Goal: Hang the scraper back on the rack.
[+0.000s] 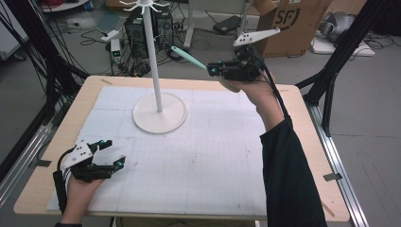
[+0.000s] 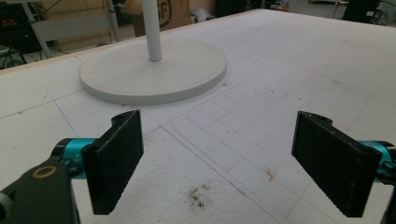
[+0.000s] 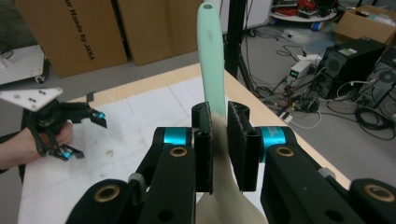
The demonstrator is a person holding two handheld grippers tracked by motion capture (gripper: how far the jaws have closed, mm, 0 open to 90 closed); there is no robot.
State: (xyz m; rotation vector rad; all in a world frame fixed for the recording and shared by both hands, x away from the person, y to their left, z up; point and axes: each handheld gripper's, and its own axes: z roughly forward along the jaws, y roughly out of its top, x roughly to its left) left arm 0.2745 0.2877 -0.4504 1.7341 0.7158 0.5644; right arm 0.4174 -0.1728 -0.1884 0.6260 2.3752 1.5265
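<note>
Nearest to me, my left gripper (image 1: 108,153) sits low over the near-left corner of the table (image 1: 302,142), fingers (image 2: 116,158) spread wide apart with nothing between them. Its own view shows the white gridded mat (image 2: 289,70) right under the fingers, with a small dark smudge (image 2: 200,196) on it just ahead.

Further in, the white stand (image 1: 159,112) is on the mat near the table's middle-back: round flat base, thin upright pole, hooks at the top. Base shows in the left gripper view too, beyond the fingers.

Then my right gripper (image 1: 215,70) is raised above the far edge of the table, right of the pole and apart from it. Its fingers (image 3: 203,140) are closed on a pale green spatula (image 3: 211,51), clamped where handle meets the wider cream blade. Handle sticks out past the fingers toward the pole in the high view, tilted upward; a small hole shows at its tip. Spatula is off the table, touching only the fingers.

Beyond the table: cardboard boxes (image 1: 293,21), a computer tower (image 1: 137,28) and loose cables (image 1: 94,35) on the floor.
</note>
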